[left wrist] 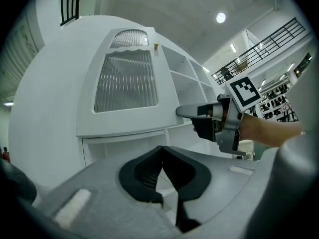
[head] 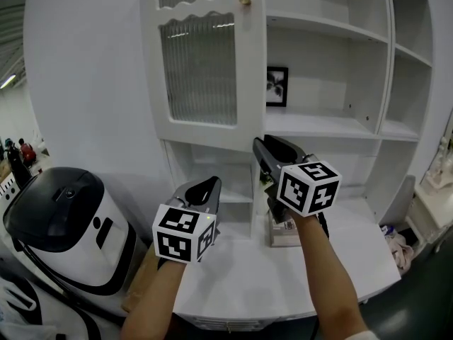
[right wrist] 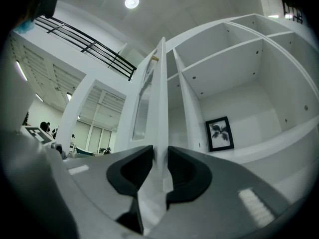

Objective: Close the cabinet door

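Two grippers hovering at white cabinet (head: 322, 125). On right gripper (right wrist: 160, 158), fingers (right wrist: 187, 176) standing part-way apart, straddling free edge of door (head: 202, 69); edge nearly filling gap, no clear squeeze showing. On left gripper (left wrist: 160, 151), fingers (left wrist: 144, 173) meeting at tips, holding nothing, pointing at cabinet just below door. Door hanging upright, long axis vertical, swung out from shelves, edge with knob (head: 244, 0) pointing toward person.
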`<state>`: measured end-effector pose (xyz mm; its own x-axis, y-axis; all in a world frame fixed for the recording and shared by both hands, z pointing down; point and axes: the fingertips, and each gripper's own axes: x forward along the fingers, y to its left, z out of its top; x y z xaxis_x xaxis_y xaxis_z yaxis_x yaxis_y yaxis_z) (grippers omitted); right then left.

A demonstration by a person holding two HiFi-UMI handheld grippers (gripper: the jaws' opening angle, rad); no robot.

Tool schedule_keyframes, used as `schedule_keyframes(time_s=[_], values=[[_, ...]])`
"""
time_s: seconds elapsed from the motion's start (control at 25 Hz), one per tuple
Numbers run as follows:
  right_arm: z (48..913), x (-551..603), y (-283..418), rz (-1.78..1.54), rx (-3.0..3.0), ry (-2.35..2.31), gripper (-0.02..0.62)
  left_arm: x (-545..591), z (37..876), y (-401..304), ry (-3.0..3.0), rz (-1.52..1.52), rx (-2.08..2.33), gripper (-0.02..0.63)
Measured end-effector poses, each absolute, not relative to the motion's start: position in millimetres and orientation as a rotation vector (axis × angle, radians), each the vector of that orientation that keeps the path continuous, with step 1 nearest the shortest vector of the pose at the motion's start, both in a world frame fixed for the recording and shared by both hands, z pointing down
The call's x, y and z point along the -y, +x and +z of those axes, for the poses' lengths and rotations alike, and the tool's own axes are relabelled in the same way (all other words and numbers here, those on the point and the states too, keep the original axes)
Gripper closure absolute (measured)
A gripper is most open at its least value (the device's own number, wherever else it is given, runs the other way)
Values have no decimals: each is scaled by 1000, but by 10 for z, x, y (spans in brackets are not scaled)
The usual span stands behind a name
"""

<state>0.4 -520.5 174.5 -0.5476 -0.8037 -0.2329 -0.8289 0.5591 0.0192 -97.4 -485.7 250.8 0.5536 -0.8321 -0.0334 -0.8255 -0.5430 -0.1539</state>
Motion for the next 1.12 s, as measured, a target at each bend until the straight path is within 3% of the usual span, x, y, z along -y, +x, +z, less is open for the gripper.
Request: schedule_keyframes(time_s=[1.12], values=[[1728, 5874, 191, 209, -2572, -1437, 482, 5429, 2547, -785, -2598, -78, -1464, 604]])
